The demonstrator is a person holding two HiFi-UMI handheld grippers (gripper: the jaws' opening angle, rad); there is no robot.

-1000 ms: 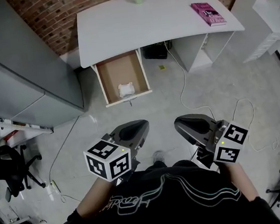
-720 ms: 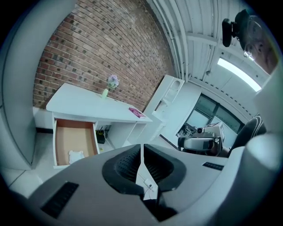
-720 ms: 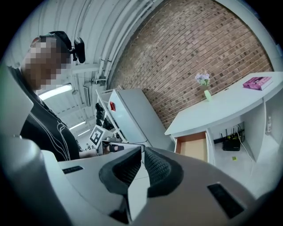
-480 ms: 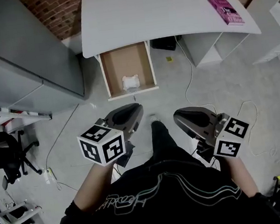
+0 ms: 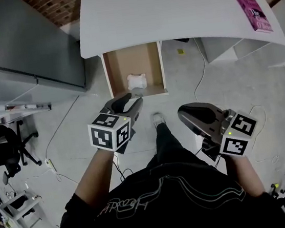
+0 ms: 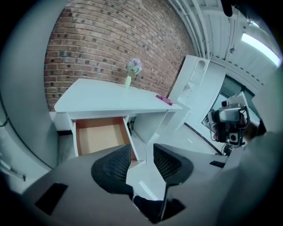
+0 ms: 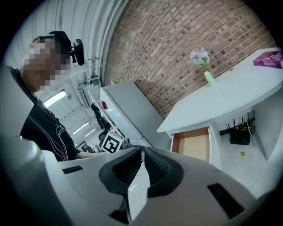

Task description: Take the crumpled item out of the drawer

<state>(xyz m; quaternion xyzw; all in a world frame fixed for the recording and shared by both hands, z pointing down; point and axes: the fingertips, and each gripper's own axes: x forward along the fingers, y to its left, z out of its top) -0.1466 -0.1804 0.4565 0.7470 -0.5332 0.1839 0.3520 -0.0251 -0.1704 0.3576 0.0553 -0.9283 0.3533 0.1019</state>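
Opening left gripper fingers, empty, closer to drawer than before, right gripper closed

We hold our left gripper stretched out ahead of us on a bare, extended left forearm. Its jaws are opening, with a clear gap between the pads and nothing in it. Our right gripper sits nearer our body, jaws pressed together and empty. The left marker cube and right marker cube sit at the wrist ends.
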